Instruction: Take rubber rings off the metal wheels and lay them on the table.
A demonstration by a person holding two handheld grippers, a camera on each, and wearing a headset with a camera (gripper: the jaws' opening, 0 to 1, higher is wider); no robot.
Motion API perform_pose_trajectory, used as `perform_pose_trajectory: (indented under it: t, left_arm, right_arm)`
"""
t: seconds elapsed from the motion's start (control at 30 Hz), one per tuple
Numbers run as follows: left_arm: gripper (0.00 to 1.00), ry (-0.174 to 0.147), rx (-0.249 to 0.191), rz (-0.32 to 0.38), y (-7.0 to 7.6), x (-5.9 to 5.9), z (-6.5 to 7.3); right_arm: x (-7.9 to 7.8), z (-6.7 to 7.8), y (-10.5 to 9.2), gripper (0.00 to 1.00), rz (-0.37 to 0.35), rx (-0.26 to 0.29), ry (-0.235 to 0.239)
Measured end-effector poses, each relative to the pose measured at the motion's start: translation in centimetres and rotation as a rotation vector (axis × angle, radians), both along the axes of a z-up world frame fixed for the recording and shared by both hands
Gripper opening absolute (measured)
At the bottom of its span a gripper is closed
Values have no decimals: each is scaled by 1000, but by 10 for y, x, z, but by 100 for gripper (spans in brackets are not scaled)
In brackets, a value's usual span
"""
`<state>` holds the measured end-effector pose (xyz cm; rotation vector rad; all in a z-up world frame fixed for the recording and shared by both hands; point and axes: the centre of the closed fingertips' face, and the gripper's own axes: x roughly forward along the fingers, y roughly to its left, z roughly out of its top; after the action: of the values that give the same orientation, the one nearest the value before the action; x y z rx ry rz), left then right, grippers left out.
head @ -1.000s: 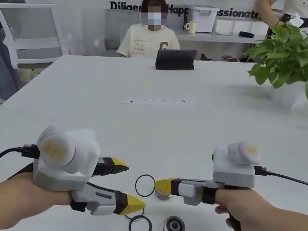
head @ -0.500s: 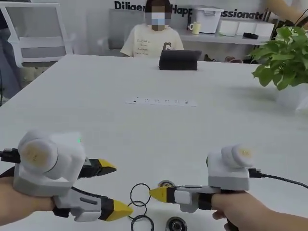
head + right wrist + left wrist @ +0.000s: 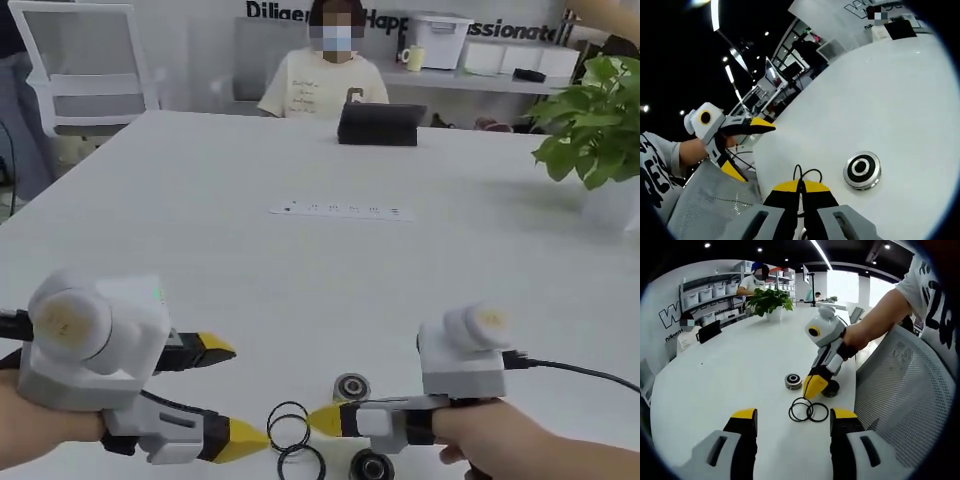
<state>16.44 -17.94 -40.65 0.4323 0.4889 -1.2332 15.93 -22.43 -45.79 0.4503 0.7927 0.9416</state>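
Fingers of my left gripper (image 3: 240, 392) spread wide apart, rubber rings (image 3: 288, 426) lying overlapped on the table (image 3: 330, 280) just ahead, my right gripper (image 3: 318, 421) pinched closed beside them, two metal wheels (image 3: 351, 386) near its tip

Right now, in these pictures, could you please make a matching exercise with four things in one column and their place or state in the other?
Things:
1. left hand-held gripper
2. right hand-held gripper
3. rubber rings
4. potted plant

Place or state:
A. at the far right of the table
B. jaws together
C. lying flat between the two hand-held grippers
D. jaws apart

Pairs: 1-D, 2-B, 3-C, 4-A
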Motion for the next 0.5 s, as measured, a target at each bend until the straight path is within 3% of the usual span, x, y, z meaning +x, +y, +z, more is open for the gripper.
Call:
perform_pose_trajectory:
  t: [0.5]
  left_arm:
    - [56, 7, 5, 11, 4, -1, -3]
  right_arm:
    - [4, -8, -2, 0, -8, -41, 4]
